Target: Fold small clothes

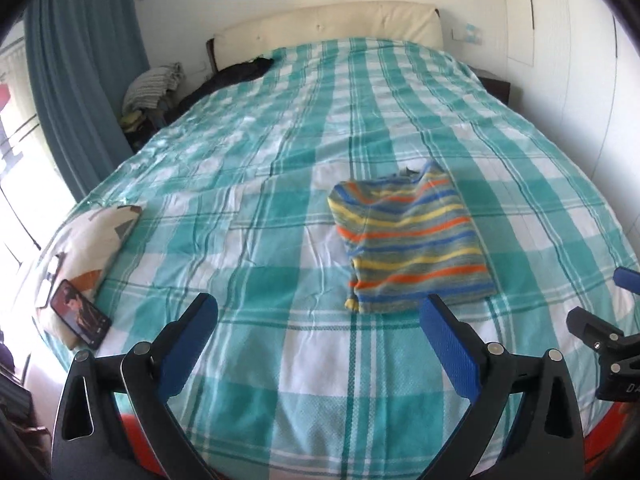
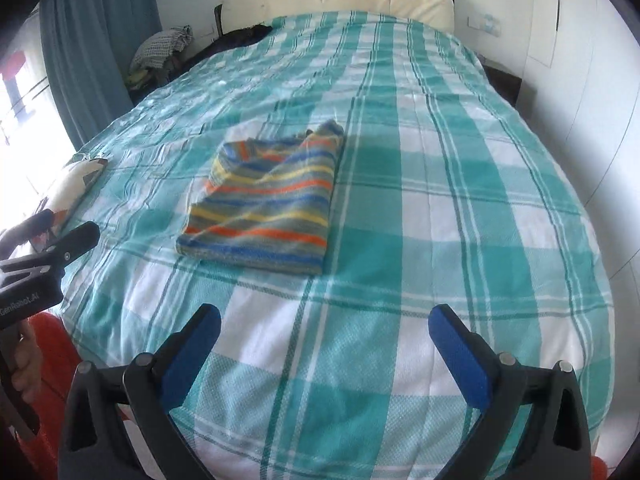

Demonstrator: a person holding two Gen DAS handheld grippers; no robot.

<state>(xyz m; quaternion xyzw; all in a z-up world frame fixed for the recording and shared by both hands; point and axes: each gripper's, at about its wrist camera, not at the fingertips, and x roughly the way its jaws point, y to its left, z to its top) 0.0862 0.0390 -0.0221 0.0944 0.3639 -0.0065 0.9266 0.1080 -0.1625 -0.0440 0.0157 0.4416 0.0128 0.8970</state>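
Note:
A small striped garment [image 1: 412,240] in grey, orange, yellow and blue lies folded into a compact rectangle on the teal and white checked bed cover [image 1: 280,208]. In the right wrist view the same striped garment [image 2: 268,200] lies ahead and to the left. My left gripper [image 1: 320,312] hovers open above the cover, short of the garment and to its left, with nothing between its blue pads. My right gripper [image 2: 324,324] is open too, above bare cover [image 2: 460,200] nearer than the garment. Each gripper shows at the edge of the other's view.
A patterned pillow [image 1: 88,240] with a phone [image 1: 80,314] leaning on it lies at the bed's left edge. Dark clothing [image 1: 240,72] lies near the cream headboard [image 1: 332,26]. A pile of clothes [image 1: 152,88] sits left of the bed by the blue curtain [image 1: 80,60]. White wall panels stand on the right.

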